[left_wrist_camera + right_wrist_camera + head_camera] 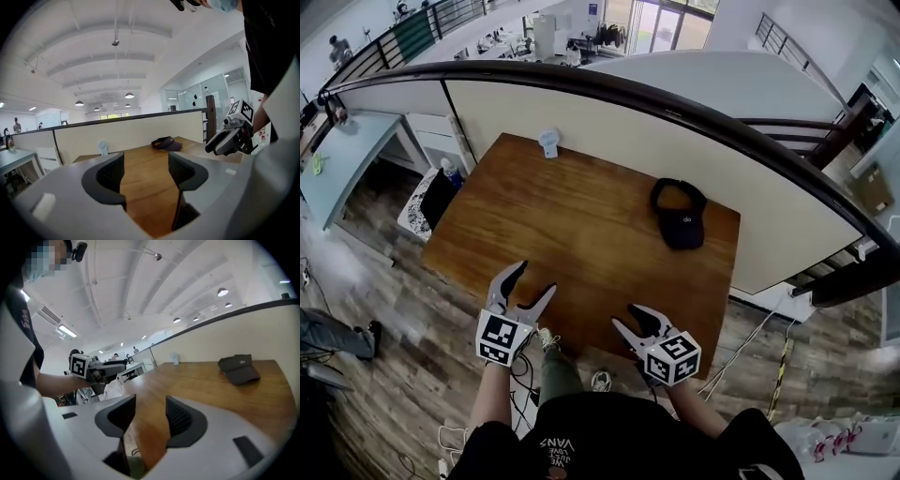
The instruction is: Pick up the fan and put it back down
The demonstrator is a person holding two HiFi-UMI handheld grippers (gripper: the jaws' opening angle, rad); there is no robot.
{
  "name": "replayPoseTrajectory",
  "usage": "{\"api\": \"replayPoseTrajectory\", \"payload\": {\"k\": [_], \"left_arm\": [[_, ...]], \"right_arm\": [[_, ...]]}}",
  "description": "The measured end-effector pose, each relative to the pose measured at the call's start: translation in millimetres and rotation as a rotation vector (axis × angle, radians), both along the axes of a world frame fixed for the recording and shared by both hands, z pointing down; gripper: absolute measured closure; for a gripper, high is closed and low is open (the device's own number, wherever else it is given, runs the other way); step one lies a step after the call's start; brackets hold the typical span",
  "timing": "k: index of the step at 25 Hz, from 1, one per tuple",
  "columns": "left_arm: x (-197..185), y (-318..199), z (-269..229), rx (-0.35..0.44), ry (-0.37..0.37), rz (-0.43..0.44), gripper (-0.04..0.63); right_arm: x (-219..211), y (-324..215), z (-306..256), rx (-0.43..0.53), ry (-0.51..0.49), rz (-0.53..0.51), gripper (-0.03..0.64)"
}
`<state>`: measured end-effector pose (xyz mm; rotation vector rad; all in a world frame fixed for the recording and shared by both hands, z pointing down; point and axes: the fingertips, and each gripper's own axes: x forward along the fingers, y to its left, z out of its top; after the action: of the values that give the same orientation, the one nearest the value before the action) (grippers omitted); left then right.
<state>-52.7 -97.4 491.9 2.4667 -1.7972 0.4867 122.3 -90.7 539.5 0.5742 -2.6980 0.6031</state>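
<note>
Over at the far edge of the table point(581, 246) sits the little fan point(548, 142), well away from both tools. Meanwhile the left gripper point(534, 279) and right gripper point(628, 319) hang at the near edge, jaws apart, empty. Long reach, so I reckon a clumsy pinch could topple it.

Grey left gripper point(534, 278) and right gripper point(625, 316) bear black-and-white marker cubes point(499, 337); black shirt point(609, 431), apparently white-lettered.

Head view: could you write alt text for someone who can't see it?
Seen from above, a person holds two open, empty grippers, the left gripper and right gripper, at the near edge of a brown wooden table. A small white fan stands at its far edge, and a black visor cap lies toward the far right.
</note>
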Motion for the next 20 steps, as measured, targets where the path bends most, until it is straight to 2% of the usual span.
{"api": "replayPoseTrajectory", "payload": {"k": [6, 11, 15, 18, 20], "left_arm": [[31.7, 51.6, -1.5, -0.015, 0.047, -0.049, 0.310], [48.5, 81.0, 0.1, -0.020, 0.060, -0.041, 0.321], [57.6, 112.2, 6.2, -0.045, 0.074, -0.027, 0.378], [62.7, 139.6, 4.3, -0.043, 0.096, -0.024, 0.486], [66.3, 156.9, 2.4, -0.043, 0.098, -0.024, 0.534]], "right_arm": [[21.4, 26.9, -0.9, -0.028, -0.009, -0.027, 0.436], [17.7, 37.5, -5.5, -0.018, -0.014, -0.045, 0.436], [10.2, 51.3, -13.2, 0.000, -0.005, -0.055, 0.436], [8.2, 63.9, -17.9, 0.024, 0.015, -0.057, 0.445], [8.6, 73.4, -21.0, 0.035, 0.027, -0.053, 0.473]]}}
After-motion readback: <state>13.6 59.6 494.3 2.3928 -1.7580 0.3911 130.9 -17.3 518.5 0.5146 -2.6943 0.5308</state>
